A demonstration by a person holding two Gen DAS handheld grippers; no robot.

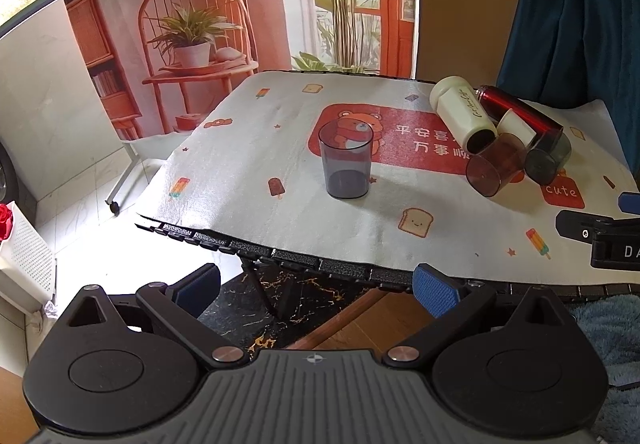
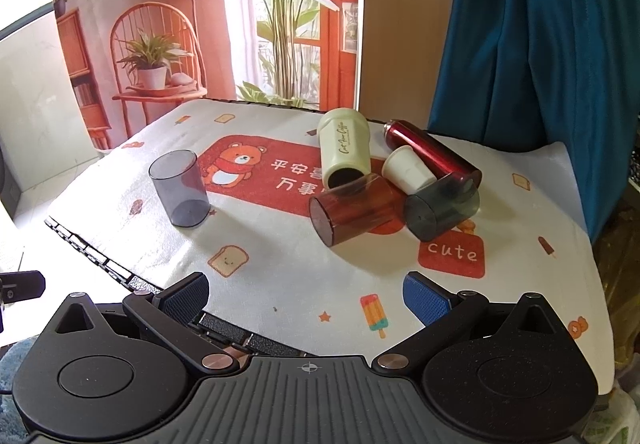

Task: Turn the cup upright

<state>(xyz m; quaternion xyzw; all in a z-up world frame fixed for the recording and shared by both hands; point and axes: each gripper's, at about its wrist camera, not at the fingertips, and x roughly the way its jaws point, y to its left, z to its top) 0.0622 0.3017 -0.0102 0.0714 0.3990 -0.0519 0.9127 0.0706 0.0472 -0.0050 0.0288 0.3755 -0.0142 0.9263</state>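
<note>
Your folding table (image 1: 304, 264) carries a printed mat (image 1: 248, 148). Grey cup (image 1: 347, 160) upright at centre; tipped cups (image 1: 496, 168) and flask (image 1: 520, 112) clustered right.

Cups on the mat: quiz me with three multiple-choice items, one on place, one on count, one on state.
1. Where is the upright grey cup?
A. left of the pile
B. inside the pile
C. on the floor

2. How many containers lie tipped over?
A. two
B. five
C. eight

3. How are both claws?
A. shut on cups
B. open, empty
C. out of view

Answers:
1 A: it stands alone on the mat.
2 B: cream cup, white cup, brown cup, dark cup, red bottle.
3 B: left claw and right claw gape, holding nothing.
</note>
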